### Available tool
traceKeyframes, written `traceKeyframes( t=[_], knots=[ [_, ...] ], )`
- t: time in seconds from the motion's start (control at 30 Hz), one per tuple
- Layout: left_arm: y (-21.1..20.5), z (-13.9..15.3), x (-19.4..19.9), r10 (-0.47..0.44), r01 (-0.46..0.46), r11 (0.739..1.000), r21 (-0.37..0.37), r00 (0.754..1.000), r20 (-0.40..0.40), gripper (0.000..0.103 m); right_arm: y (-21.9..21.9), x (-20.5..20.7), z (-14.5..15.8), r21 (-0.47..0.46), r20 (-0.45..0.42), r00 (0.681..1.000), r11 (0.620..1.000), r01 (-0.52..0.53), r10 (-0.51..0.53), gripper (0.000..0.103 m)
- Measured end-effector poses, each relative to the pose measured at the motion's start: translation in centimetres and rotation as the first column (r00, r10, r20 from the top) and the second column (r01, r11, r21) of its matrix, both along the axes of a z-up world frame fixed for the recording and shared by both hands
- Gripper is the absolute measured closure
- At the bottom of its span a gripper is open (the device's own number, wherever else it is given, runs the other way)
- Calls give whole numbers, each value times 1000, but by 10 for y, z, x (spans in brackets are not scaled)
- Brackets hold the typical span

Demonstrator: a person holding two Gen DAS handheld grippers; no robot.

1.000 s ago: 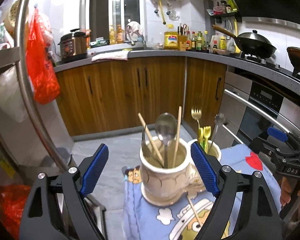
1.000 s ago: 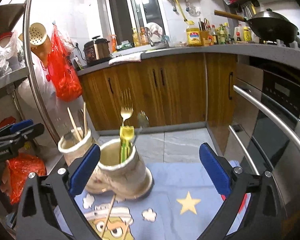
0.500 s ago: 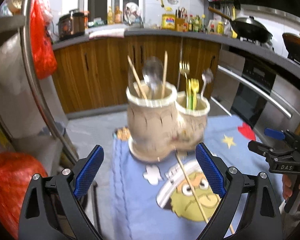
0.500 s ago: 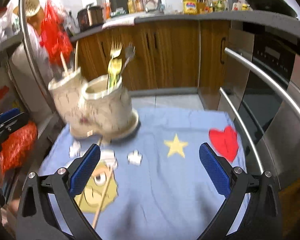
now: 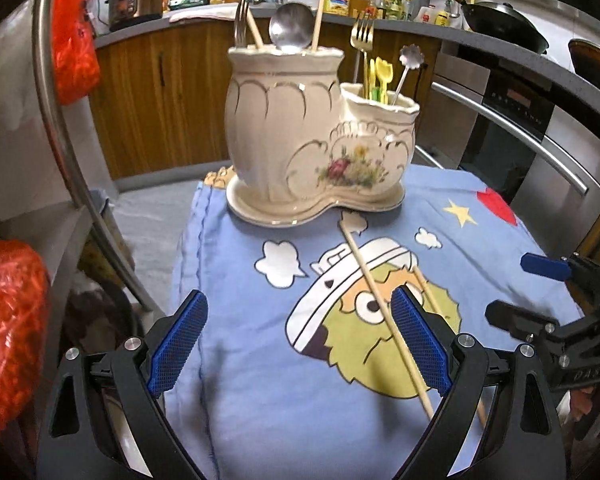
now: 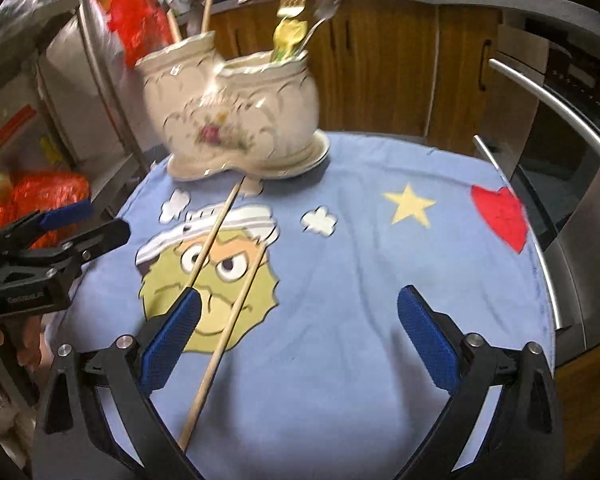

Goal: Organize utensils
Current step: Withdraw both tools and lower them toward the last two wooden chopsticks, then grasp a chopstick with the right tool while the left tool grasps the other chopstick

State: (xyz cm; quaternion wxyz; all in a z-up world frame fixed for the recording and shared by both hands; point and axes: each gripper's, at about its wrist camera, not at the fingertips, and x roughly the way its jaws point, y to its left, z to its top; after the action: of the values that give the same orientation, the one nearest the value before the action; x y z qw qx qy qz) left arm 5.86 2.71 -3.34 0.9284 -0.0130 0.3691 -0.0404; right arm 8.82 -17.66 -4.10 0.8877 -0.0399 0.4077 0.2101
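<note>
A cream two-pot ceramic utensil holder point(image 5: 316, 136) stands at the far end of the blue cartoon cloth point(image 5: 260, 380); it also shows in the right wrist view point(image 6: 236, 112). Its tall pot holds a spoon point(image 5: 291, 28), a fork and chopsticks; the low pot holds a gold fork point(image 5: 363, 36) and small utensils. Two wooden chopsticks point(image 5: 380, 308) lie loose on the cloth, seen too in the right wrist view point(image 6: 220, 308). My left gripper point(image 5: 300, 344) is open and empty above the cloth's near side. My right gripper point(image 6: 300, 344) is open and empty, right of the chopsticks.
A steel rack post point(image 5: 56, 92) and red plastic bags point(image 5: 8, 320) stand to the left. An oven with a steel handle point(image 5: 512, 124) is on the right. Wooden kitchen cabinets point(image 5: 160, 92) are behind. The cloth's edges drop off at the left and far sides.
Both grippers have pulled back and up from the holder, which now sits farther away. The loose chopsticks on the cloth have come into full view. Both stayed open.
</note>
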Motion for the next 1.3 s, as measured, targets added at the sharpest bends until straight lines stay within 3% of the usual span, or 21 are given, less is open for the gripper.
traceKeyframes(
  t=[0.3,0.4,0.53,0.6,0.73,0.83,1.03,1.3],
  knots=[
    [-9,-6,0,-51,52,998,20,999,-13,11,30,-1,-16,-16,-90,992,996,-85,83,73],
    [-10,-7,0,-58,59,998,20,998,-18,11,37,5,-20,-35,-103,992,996,-82,78,82],
    [-12,-7,0,-66,67,998,22,998,-16,11,46,8,-24,-77,-94,993,993,-85,78,83],
    [-13,-8,1,-72,72,997,25,997,-21,12,50,7,-25,-98,-76,994,991,-88,81,93],
    [-19,-8,3,-86,87,996,33,996,-32,13,46,8,-24,-65,-84,993,994,-85,80,97],
    [-26,-8,7,-111,112,993,29,992,-53,19,34,11,-20,-14,-89,994,998,-60,58,98],
    [-50,-14,24,-147,154,987,47,980,-134,45,12,14,-8,35,-69,998,999,-9,12,98],
    [-77,-28,50,-118,138,986,94,974,-194,75,5,15,-10,41,-62,998,999,4,-1,98]
  ],
)
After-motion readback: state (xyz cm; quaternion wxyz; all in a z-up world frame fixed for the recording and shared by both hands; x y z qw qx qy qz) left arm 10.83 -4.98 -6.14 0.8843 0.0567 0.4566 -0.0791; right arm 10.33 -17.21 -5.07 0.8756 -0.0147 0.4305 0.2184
